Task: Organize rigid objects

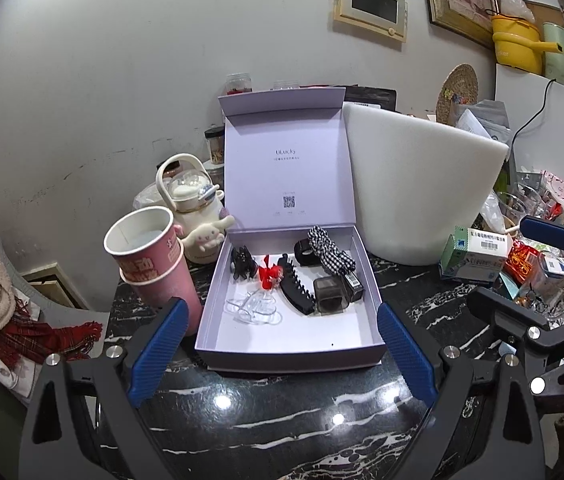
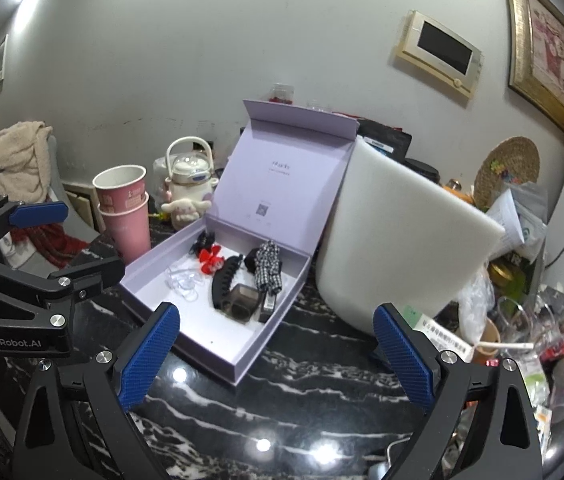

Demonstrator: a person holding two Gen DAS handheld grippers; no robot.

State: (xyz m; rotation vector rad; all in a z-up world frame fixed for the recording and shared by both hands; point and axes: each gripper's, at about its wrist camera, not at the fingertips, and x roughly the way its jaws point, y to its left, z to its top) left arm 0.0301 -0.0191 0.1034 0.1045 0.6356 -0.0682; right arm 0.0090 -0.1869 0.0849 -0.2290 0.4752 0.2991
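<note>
A lilac gift box (image 1: 293, 340) (image 2: 218, 344) stands open on the black marble table, lid upright. Inside lie a black claw clip (image 1: 295, 286) (image 2: 224, 278), a small black clip (image 1: 243, 264), a red bow (image 1: 270, 274) (image 2: 210, 260), clear clips (image 1: 254, 308) (image 2: 184, 280), a smoky square clip (image 1: 331, 294) (image 2: 244, 300) and a checked scrunchie (image 1: 329, 254) (image 2: 268, 266). My left gripper (image 1: 282, 352) is open and empty, just in front of the box. My right gripper (image 2: 276, 354) is open and empty, at the box's near right corner.
Stacked pink paper cups (image 1: 154, 256) (image 2: 126, 208) and a white kettle-shaped bottle (image 1: 194, 200) stand left of the box. A white foam slab (image 1: 417, 184) (image 2: 397, 248) leans at its right. Cluttered packets and glasses (image 1: 529, 268) fill the right side.
</note>
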